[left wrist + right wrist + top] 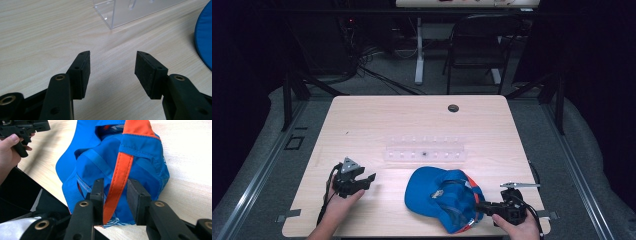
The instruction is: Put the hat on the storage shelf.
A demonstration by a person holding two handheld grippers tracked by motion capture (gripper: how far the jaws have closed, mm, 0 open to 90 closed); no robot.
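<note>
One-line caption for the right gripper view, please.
Right gripper straddling the orange strap of a blue cap on the wooden table, jaws not visibly pressing on it.

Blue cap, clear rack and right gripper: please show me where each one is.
blue cap [432,192], high view, on its blue crown.
clear rack [424,148], high view, on its top face.
right gripper [115,195], right gripper view, midway between its fingertips.

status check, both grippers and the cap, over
Left gripper open over bare table, idle. Right gripper fingers either side of the blue cap at its orange strip, grip not confirmed. Clear rack behind, nothing in the way.
</note>
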